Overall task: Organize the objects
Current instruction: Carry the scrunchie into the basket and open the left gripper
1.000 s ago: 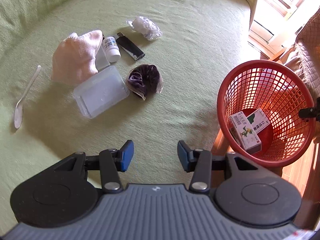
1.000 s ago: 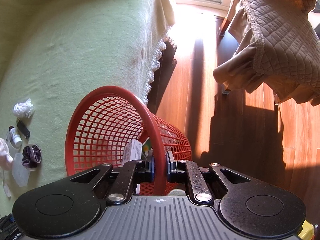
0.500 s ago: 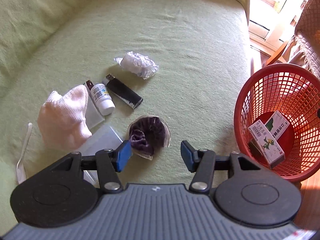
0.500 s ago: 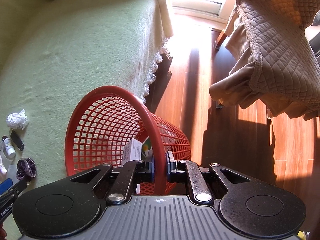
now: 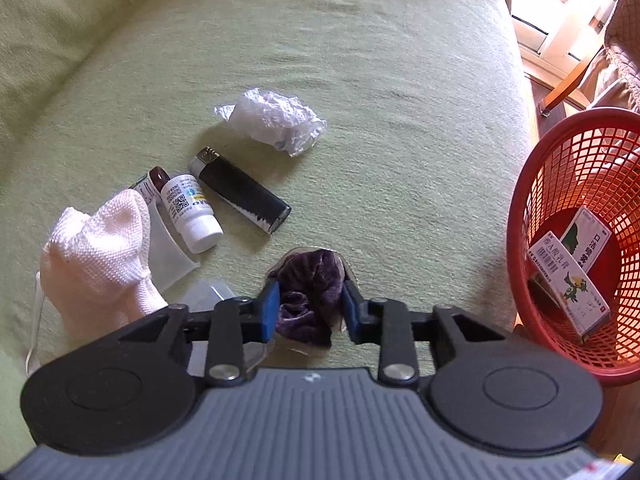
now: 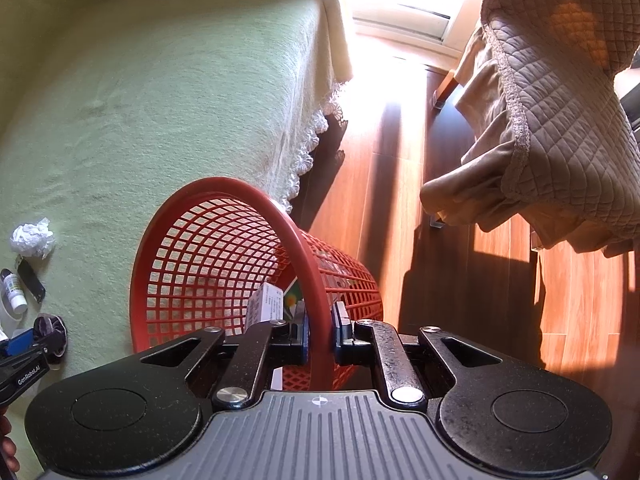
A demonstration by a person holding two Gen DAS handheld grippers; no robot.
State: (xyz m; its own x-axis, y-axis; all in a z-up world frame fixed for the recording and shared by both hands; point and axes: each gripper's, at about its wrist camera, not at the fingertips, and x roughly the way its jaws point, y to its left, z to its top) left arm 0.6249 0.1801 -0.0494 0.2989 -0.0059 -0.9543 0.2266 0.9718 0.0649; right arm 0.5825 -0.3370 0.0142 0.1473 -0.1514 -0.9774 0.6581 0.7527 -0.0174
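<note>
Cover (image 5: 360, 60): I saw pale green.
Basket (image 5: 520, 216): red mesh.
Boxes (image 5: 572, 276): white, with green print.
Scrunchie (image 5: 308, 292): my view showed dark purple.
Lighter (image 5: 244, 194): black, silver cap.
Bottle (image 5: 190, 210): white, printed label.
Cloth (image 5: 96, 256): pale pink knit.
Pads (image 5: 269, 312): blue.
Floor (image 6: 580, 308): I noted reddish-brown wood.
Quilt (image 6: 560, 80): tan, diamond-stitched.
</note>
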